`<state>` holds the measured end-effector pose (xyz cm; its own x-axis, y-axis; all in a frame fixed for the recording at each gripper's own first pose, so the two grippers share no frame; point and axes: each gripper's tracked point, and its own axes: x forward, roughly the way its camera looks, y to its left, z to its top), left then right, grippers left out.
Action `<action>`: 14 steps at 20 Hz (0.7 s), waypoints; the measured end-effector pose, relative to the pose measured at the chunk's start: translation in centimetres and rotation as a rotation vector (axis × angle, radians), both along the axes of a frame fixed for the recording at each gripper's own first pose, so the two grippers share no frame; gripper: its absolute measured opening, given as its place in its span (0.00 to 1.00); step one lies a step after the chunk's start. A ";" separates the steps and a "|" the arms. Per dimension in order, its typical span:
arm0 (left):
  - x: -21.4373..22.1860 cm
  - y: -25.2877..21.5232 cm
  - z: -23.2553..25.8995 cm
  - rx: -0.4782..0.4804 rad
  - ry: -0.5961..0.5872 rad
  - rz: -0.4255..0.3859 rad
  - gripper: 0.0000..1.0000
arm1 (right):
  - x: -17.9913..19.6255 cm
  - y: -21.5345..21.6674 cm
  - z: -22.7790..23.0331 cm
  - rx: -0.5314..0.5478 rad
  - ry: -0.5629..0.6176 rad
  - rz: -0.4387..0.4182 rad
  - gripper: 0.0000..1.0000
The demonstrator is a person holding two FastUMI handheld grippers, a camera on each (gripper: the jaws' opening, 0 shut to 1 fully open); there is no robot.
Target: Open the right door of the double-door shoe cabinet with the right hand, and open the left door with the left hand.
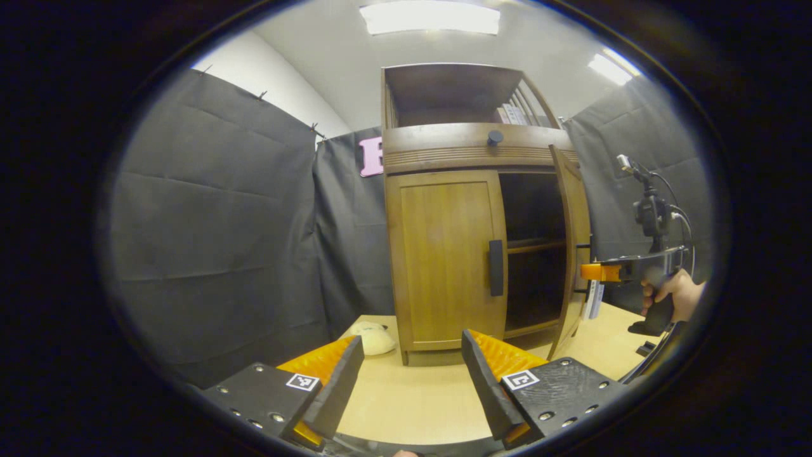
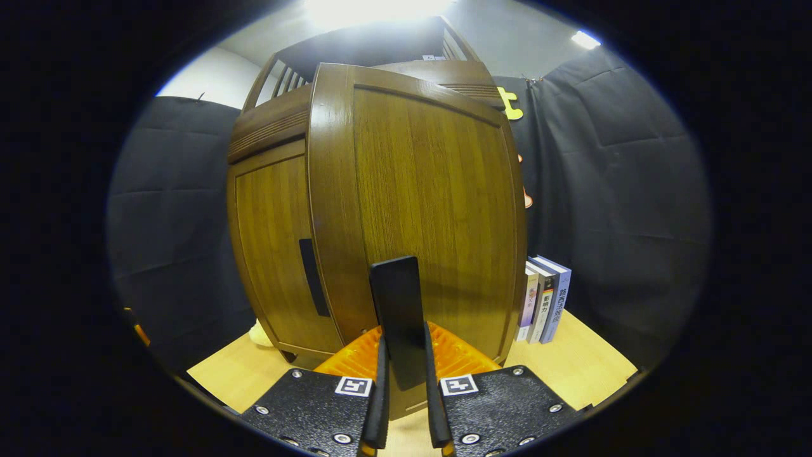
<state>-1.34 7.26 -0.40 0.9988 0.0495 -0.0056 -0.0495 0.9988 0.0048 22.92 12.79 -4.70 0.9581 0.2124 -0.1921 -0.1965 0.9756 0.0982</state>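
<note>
The wooden shoe cabinet (image 1: 444,146) stands on a light table. Its left door (image 1: 444,260) is closed, with a black vertical handle (image 1: 495,268) at its inner edge. My left gripper (image 1: 409,374) hangs open in front of it, a short way off, nothing between its fingers. The right door (image 1: 571,254) is swung outward, showing dark shelves inside. In the right gripper view that door (image 2: 431,209) is close up, and my right gripper (image 2: 404,368) is shut on its black handle (image 2: 396,304). From the left gripper view, a hand (image 1: 675,298) holds the right gripper (image 1: 599,271) at the door.
Several books (image 2: 542,298) stand on the table (image 1: 412,406) right of the cabinet, behind the open door. A pale soft object (image 1: 374,339) lies by the cabinet's left foot. A drawer with a dark knob (image 1: 495,137) sits above the doors, and an open shelf with books (image 1: 514,114) on top.
</note>
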 end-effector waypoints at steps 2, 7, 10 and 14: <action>-0.1 -0.4 0.1 -0.002 -0.004 -0.014 0.94 | -0.2 -0.1 0.2 0.000 0.000 -0.009 0.25; 0.1 -1.5 0.1 -0.012 -0.008 -0.049 0.94 | -0.5 -0.4 0.4 -0.001 0.008 -0.044 0.25; 0.4 -2.3 0.0 -0.028 -0.002 -0.073 0.92 | -0.5 -0.7 0.5 0.006 0.010 -0.083 0.25; 0.1 -3.8 0.4 -0.033 -0.016 -0.106 0.89 | -0.6 -1.4 1.0 -0.016 0.006 -0.131 0.24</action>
<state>-1.25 3.49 -0.04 0.9984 -0.0564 0.0104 0.0567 0.9980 -0.0285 22.36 11.34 -3.69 0.9762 0.0828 -0.2006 -0.0671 0.9942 0.0837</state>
